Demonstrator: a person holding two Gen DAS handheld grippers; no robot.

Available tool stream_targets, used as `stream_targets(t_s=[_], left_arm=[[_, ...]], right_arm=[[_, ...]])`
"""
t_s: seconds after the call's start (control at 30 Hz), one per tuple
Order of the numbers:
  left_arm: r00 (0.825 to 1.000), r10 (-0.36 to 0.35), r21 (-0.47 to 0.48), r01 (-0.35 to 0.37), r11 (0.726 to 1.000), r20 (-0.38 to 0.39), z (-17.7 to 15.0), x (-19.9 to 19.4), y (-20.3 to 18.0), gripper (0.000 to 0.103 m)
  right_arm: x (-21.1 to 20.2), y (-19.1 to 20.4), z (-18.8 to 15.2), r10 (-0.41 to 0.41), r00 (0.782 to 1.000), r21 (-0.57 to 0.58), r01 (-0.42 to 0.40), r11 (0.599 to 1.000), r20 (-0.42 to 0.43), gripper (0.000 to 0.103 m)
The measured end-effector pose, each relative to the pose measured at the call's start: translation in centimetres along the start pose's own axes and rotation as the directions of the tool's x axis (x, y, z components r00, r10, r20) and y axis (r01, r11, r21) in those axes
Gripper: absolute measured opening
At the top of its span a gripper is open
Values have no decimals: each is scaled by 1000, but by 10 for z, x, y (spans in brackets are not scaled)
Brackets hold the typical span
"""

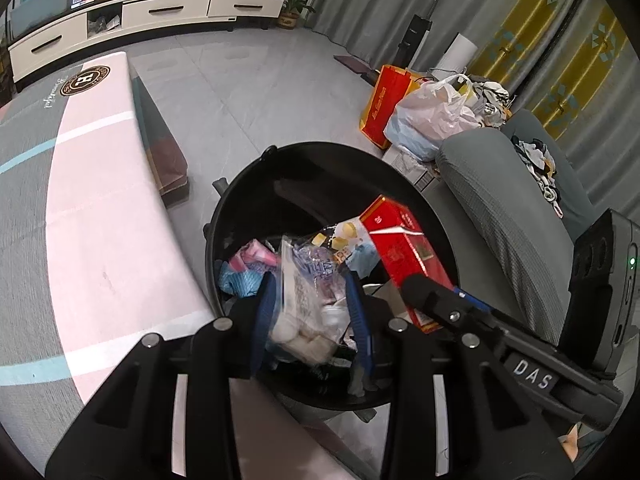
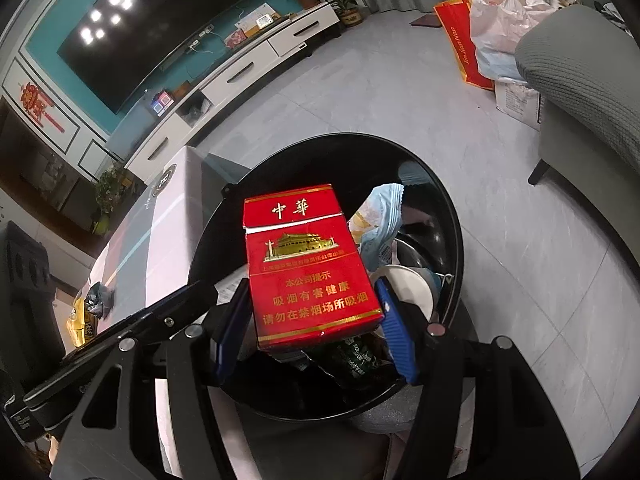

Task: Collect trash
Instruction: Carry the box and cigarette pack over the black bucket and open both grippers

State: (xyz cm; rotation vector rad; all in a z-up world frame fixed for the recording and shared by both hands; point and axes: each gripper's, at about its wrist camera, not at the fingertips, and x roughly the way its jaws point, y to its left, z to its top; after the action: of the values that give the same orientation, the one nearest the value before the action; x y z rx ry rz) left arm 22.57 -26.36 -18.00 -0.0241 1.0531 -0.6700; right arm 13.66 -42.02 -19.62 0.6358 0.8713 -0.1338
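My right tool (image 2: 316,320) grips the red cigarette pack (image 2: 308,264) by its near end. Its long axis points far, lid end over the black bin (image 2: 452,216). My left tool (image 1: 312,316) clamps a clear plastic bag (image 1: 308,300).

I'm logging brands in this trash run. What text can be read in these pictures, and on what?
"中華": top of the red cigarette pack held by the right gripper.
"本公司提示 吸烟有害健康 请勿在禁烟场所吸烟": same pack, lower face.
"DAS": tag on the right gripper's body.
"H": round emblem on the table cover; script beside it too blurred.
"Jin Jian Nan": red paper bag.
Green wrapper print in the bin: unreadable.
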Motion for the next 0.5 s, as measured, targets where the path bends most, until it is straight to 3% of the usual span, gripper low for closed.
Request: stream_targets(t_s=[0.2,0.5], left_arm=[[1000,-11,-4,11,1000,18,2,-4,-1,37],[999,-15,-29,16,999,44,-1,-18,9,48]], right_arm=[[1,-3,2,-7,1000,21,7,1000,-4,61],[-1,-4,1,-18,1000,34,18,999,-2,62]])
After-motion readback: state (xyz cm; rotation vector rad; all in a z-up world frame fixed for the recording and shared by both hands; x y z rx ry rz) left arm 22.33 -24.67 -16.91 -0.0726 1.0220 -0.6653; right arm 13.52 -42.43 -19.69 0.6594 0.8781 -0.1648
